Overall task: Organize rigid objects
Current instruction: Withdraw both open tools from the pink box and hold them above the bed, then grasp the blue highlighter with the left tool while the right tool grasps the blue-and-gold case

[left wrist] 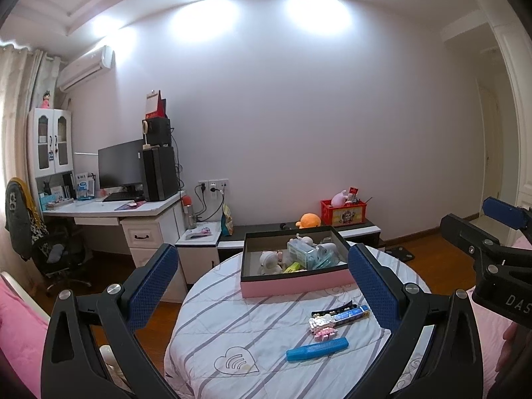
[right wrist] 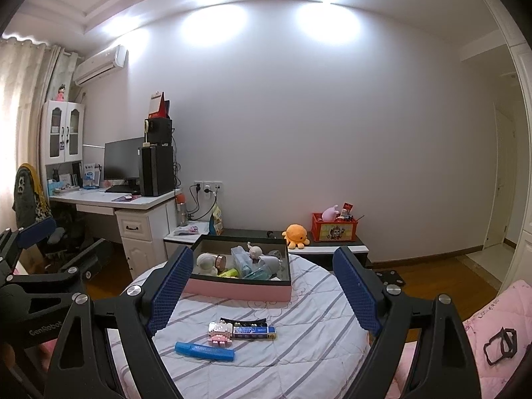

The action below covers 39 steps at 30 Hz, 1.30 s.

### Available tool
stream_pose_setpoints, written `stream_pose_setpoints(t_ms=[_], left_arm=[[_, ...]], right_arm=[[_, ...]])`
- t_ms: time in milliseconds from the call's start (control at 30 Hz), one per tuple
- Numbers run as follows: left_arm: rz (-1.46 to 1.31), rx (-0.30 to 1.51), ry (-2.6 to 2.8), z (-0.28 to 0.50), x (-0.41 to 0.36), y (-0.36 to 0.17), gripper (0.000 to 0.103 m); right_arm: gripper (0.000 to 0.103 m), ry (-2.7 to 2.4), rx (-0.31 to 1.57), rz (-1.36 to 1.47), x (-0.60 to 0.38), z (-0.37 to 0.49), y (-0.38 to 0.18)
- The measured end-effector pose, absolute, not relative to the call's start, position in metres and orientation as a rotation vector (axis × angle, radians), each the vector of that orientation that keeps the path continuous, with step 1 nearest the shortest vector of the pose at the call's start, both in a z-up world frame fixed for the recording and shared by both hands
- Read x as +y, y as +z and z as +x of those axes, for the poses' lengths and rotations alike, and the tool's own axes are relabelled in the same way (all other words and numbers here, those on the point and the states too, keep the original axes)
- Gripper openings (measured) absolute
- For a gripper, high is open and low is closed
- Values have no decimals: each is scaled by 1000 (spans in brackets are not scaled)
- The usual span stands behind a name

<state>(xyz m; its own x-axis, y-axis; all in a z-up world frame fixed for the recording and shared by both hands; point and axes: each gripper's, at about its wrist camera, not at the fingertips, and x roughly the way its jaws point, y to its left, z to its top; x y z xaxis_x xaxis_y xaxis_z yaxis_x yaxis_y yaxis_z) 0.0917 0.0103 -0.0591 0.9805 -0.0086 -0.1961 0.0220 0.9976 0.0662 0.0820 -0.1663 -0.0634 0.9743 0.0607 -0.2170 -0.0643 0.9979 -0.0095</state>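
Right gripper: jaws wide, empty, aimed slightly down over the round table.
Left gripper: same pose, jaws wide.
Right view only: black frame on pink quilt.

Far off I see a white desk with a black screen on it. An orange soft toy sits near a red box. An air cooler hangs high up.

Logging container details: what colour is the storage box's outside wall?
Pink outside, with a dark rim, on the storage box; clearest in the right wrist view.
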Motion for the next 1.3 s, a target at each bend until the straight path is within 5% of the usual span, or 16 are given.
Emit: stream_pose_setpoints(t_ms=[333, 833, 1100, 1300], left_arm=[[92, 286, -70, 114, 6, -82, 103], [236, 804, -298, 212, -32, -238, 103], [243, 876, -351, 244, -40, -261, 103], [221, 865, -437, 245, -40, -257, 64]], right_arm=[[87, 53, 280, -13, -176, 98, -78], [87, 8, 570, 49, -227, 169, -169], [87, 24, 688, 80, -237, 198, -208], [87, 35, 731, 78, -238, 212, -222]])
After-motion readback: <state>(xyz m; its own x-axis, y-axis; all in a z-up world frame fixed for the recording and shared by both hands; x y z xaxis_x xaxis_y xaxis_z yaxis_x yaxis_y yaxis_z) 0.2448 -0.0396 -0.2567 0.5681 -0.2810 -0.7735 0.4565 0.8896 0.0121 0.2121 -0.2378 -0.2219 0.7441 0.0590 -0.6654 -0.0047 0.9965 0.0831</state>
